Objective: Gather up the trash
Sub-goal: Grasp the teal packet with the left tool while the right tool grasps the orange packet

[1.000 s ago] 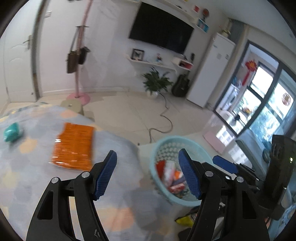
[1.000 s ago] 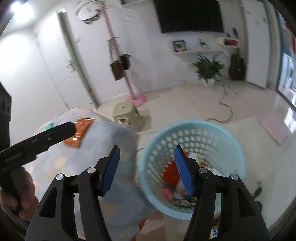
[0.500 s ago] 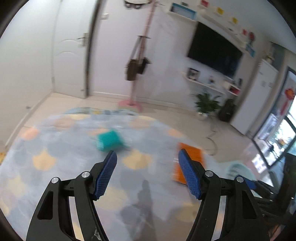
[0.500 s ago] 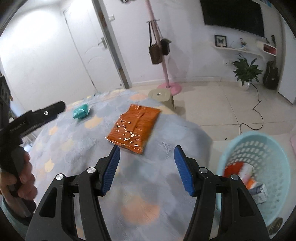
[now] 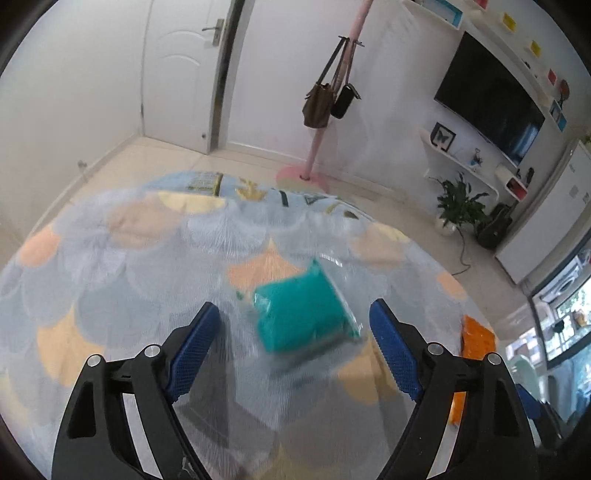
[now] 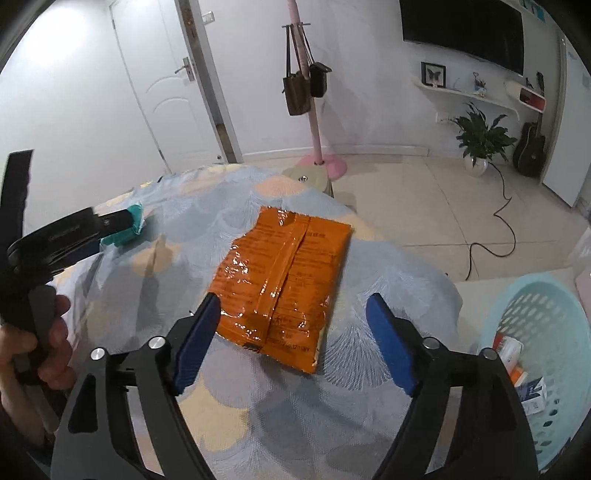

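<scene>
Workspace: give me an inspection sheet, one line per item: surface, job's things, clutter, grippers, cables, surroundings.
Surface: patterned blue and peach cloth over a raised surface.
Job's things: orange packet lies flat on the cloth; teal packet lies further along it; light blue basket on the floor beside the cloth, with boxes inside.
Clutter: nothing seen.
Grippers: left gripper open, the teal packet between its fingers, not gripped; right gripper open, at the orange packet's near edge.
Cables: black cable runs loose across the floor tiles.
Surroundings: pink coat stand with bags, white door, wall television, potted plant, guitar, stool.
</scene>
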{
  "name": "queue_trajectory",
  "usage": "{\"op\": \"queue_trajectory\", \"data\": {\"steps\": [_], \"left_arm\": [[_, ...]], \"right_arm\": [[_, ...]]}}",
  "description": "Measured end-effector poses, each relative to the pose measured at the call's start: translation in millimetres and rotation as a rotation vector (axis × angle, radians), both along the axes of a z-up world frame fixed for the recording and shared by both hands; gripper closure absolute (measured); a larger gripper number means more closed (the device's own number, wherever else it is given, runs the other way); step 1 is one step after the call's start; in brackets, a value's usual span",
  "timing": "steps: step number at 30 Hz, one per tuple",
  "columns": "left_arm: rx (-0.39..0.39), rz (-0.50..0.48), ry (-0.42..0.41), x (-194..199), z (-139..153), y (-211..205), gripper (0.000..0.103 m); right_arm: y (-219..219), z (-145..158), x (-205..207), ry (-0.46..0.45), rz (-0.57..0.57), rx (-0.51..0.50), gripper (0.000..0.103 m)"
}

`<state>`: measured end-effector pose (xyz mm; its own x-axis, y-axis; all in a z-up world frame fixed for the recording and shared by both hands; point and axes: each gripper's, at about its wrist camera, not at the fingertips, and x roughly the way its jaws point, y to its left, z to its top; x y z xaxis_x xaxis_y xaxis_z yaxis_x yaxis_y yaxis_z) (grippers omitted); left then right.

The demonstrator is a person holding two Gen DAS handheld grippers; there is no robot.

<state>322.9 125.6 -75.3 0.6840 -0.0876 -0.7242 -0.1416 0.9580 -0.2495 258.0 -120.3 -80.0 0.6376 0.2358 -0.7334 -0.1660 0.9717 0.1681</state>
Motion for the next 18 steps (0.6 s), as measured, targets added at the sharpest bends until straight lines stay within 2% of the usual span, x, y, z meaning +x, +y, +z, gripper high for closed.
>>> {"op": "queue_trajectory", "data": {"steps": [3,5,7,9,13,18], "left_arm": [[0.080,0.010,0.014,1.7,-1.6,-6.7,0.030],[0.114,0.014,0.015,0.9,-1.6,-9.6,0.042],[0.125,0.020,0.013,-0.8,-0.6,-8.9,0.057],[0.118,0.025,0.007,-4.2,1.0,-5.6,0.060],[0.098,0.031,0.004,-9.1,1.1,-2.1,0.064],[0.054,0.010,0.004,-22.6,0.6,-0.4,0.064]], "right_arm": [[-0.3,-2.4,3.2,0.022,-0.002,0.005,0.022],[0.6,-4.7,8.8,0.053,0.002,0.013,0.015],[-0.7,-7.2,17.7,0.089,-0.007,0.054,0.012],[-0.3,-6.4,25.1,0.106,-0.019,0.074,0.009],[15.6,-6.5,36.4,0.115,-0.024,0.014,0.009],[43.7,-11.3,38.5,0.085,-0.007,-0.135,0.012]]}}
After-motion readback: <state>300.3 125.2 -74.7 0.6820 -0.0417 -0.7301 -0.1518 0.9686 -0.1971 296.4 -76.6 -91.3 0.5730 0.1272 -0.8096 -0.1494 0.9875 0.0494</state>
